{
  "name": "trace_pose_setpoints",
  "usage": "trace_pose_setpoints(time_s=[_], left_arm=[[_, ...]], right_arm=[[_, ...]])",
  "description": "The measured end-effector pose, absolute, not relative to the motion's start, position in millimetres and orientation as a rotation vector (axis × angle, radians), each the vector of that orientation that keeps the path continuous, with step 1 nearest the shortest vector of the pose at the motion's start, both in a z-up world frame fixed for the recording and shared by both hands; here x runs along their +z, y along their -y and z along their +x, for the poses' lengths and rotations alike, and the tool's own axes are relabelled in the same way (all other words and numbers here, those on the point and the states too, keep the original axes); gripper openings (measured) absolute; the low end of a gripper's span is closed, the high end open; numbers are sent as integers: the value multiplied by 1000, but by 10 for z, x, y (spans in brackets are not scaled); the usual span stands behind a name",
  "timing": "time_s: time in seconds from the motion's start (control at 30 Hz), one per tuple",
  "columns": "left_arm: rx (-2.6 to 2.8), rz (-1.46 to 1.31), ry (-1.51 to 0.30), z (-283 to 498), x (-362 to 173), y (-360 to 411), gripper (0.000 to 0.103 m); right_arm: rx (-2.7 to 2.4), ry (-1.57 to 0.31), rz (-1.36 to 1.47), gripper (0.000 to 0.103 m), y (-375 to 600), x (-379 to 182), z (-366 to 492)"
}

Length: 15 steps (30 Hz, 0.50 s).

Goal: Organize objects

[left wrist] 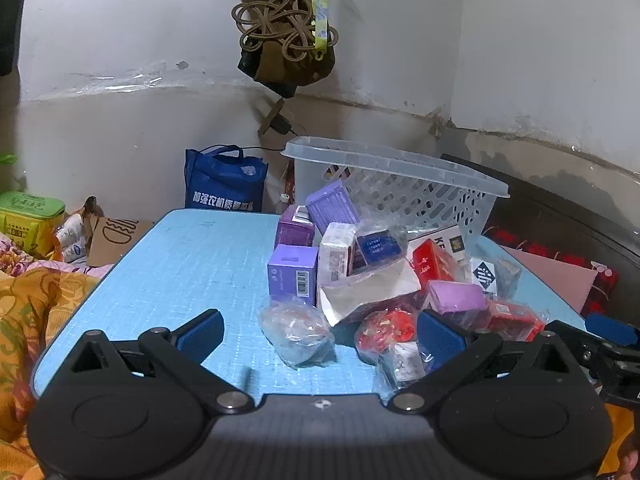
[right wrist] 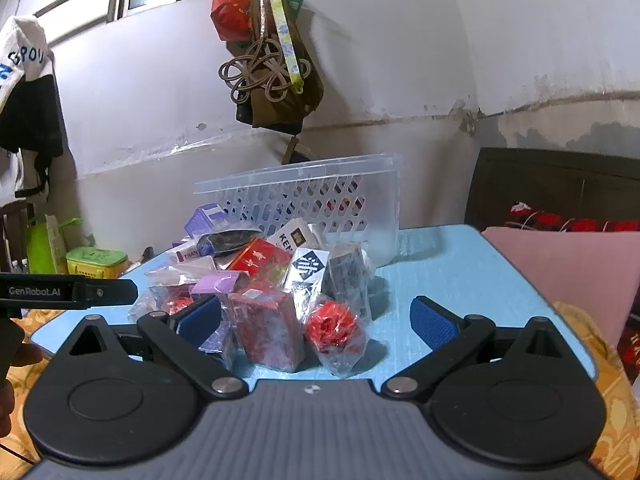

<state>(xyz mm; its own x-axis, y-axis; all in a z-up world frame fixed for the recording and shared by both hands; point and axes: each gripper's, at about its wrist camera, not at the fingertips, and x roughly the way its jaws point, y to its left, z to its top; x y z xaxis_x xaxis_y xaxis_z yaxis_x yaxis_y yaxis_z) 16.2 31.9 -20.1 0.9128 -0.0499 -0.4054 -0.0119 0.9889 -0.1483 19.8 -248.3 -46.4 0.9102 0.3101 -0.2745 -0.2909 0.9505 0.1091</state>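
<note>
A pile of small boxes and plastic-wrapped packets lies on a light blue table [left wrist: 192, 264]. A white perforated basket [left wrist: 400, 184] stands behind the pile; it also shows in the right wrist view [right wrist: 312, 196]. My left gripper [left wrist: 320, 332] is open and empty, just in front of a clear wrapped packet [left wrist: 296, 332] and a red wrapped packet [left wrist: 384, 328]. Purple boxes [left wrist: 294, 274] stand at the pile's left. My right gripper [right wrist: 316, 320] is open, with a red wrapped box [right wrist: 268, 328] and a red wrapped ball [right wrist: 334, 326] between its fingers, not gripped.
A blue bag [left wrist: 224, 184] and a green tin [left wrist: 28, 216] lie beyond the table's left. Bags and cords [left wrist: 288, 32] hang on the wall above. A pink cushion [right wrist: 560, 268] lies right of the table. Orange bedding [left wrist: 36, 320] surrounds the table.
</note>
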Motion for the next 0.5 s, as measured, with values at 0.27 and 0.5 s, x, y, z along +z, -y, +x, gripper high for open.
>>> trace_pose_setpoints(time_s=[0.27,0.5], left_arm=[[-26,-146,-394,153,-217,-288,103],[-35,-114,-388,140,-243,-197,103]], right_arm=[[293,-289,99,103,2577,-511,201],[292,-279,78,103,2573,-503,179]])
